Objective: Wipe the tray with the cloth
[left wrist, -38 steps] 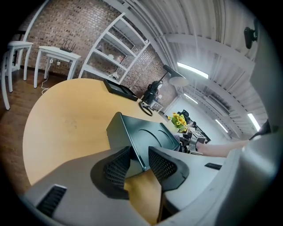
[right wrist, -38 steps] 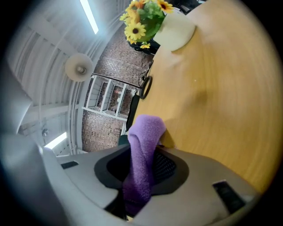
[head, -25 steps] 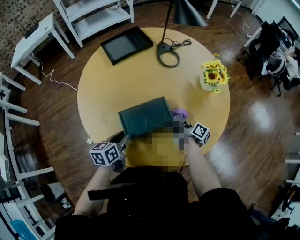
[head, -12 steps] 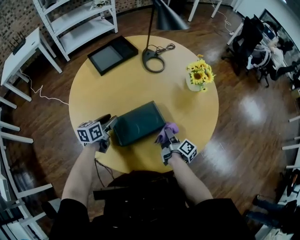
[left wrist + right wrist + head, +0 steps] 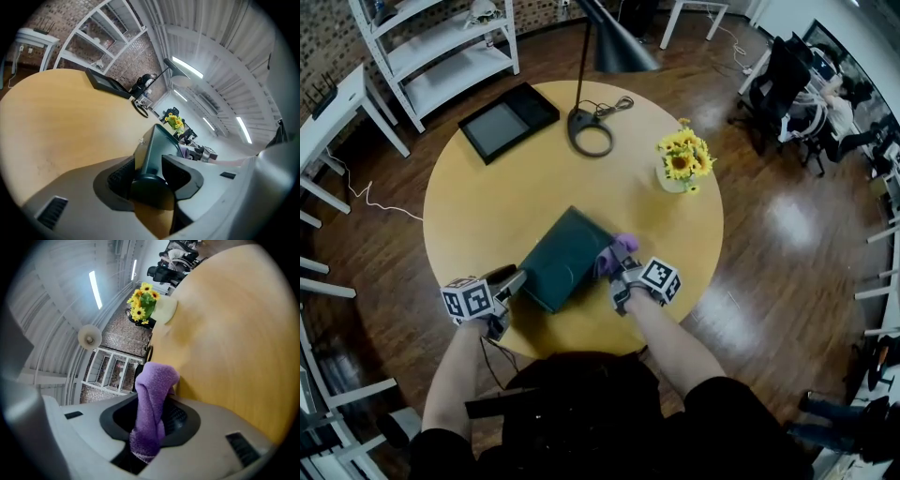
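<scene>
here, at the near rim of the round worktop, roughly its 7 o'clock, the left tool has a corner of the dark green tray between its jaws. they have just been closing, and the pads now sit against either face of the tray's edge. at about 5 o'clock the right tool pinches a purple cloth, the fabric bunched between the pads and sticking out past the tips. the cloth's free end is at the tray's 3 o'clock side; whether it touches the tray is hard to tell. the tray itself is on the near half of the worktop, around 6 o'clock, turned corner-on to the person. farther off, a vase of yellow flowers stands at 2 o'clock, the ring base of a lamp at 12 o'clock, and a flat black panel at 10 o'clock. beyond the worktop, a white shelf unit stands on the wooden floor toward 11 o'clock.
</scene>
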Motion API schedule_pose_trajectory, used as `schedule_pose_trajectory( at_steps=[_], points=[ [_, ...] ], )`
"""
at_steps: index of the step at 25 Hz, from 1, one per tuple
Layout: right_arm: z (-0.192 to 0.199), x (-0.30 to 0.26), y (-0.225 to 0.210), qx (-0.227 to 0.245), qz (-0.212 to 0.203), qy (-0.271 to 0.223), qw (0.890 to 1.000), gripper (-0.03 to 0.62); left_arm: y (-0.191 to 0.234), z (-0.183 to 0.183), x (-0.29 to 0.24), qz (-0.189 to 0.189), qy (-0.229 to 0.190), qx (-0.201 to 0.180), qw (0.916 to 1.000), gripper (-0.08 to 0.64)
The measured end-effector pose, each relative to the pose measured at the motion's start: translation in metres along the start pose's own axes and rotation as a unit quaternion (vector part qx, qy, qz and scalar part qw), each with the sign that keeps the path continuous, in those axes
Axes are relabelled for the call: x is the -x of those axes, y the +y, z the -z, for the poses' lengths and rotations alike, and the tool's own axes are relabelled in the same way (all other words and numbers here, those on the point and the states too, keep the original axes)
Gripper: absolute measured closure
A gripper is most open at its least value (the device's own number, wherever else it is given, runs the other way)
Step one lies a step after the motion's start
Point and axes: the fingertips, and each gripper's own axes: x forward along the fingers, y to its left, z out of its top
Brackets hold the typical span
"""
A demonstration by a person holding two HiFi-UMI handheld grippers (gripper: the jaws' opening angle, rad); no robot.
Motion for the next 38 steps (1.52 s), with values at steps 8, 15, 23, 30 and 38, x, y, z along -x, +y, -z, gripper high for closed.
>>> schedule_pose_trajectory(
  at_steps=[8,15,23,30,38],
  points=[
    [-0.034,-0.073,0.029,0.028,-0.007,0.093,0.995,0.479,-0.063,0.056,0.000,0.001,-0.023,0.066,0.9975,0.382],
    [-0.019,-0.116,0.045,0.035,-0.001,0.175,0.984,0.478,-0.085,0.075,-0.010,-0.014,-0.046,0.090,0.9948,0.380],
    [0.009,-0.079,0.034,-0.002,-0.019,0.206,0.978,0.479,-0.079,0.073,-0.005,-0.016,-0.047,0.091,0.9946,0.377],
    [0.029,-0.031,0.021,-0.010,-0.023,0.191,0.981,0.479,-0.079,0.075,-0.008,-0.010,-0.040,0.079,0.9960,0.374],
    [0.047,0.016,0.008,-0.005,-0.039,0.161,0.986,0.479,-0.077,0.076,-0.013,0.013,-0.002,0.070,0.9974,0.374]
  ],
)
